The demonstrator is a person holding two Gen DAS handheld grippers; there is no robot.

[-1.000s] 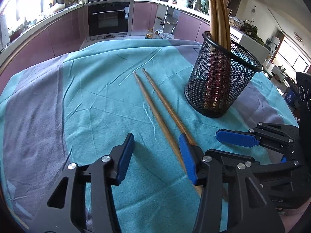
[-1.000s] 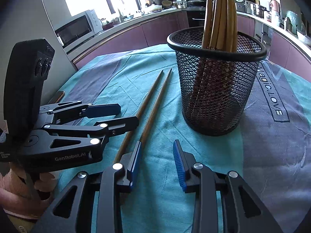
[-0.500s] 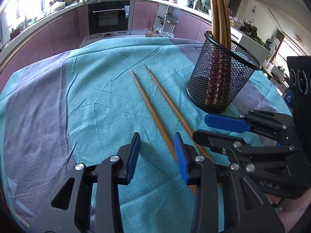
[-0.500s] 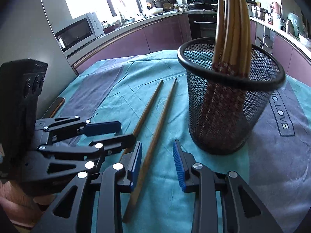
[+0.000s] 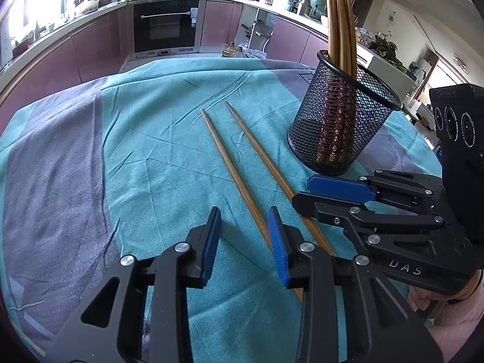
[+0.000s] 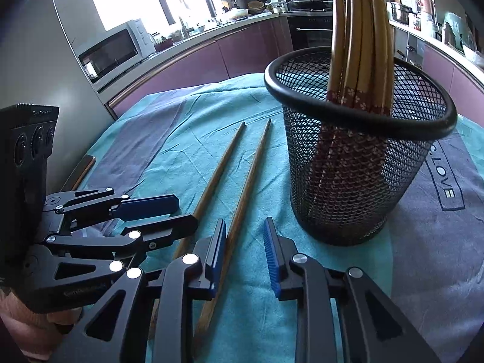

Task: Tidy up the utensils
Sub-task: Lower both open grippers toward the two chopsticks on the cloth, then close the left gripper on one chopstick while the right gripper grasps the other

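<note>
Two long wooden chopsticks lie side by side on the teal cloth: one and the other. A black mesh holder stands upright to their right with several chopsticks in it. My left gripper is open and empty, its jaws either side of the near end of the left chopstick. My right gripper is open and empty, with the right chopstick's near end between its jaws. Each gripper also shows in the other's view: the right one, the left one.
The table is covered by a teal and grey cloth. Kitchen counters, an oven and a microwave stand beyond the table's far edge. The two grippers are close together at the near edge.
Both grippers have pulled back and up a little from the chopsticks and the holder. The left jaws have narrowed. Nothing has been taken hold of.
</note>
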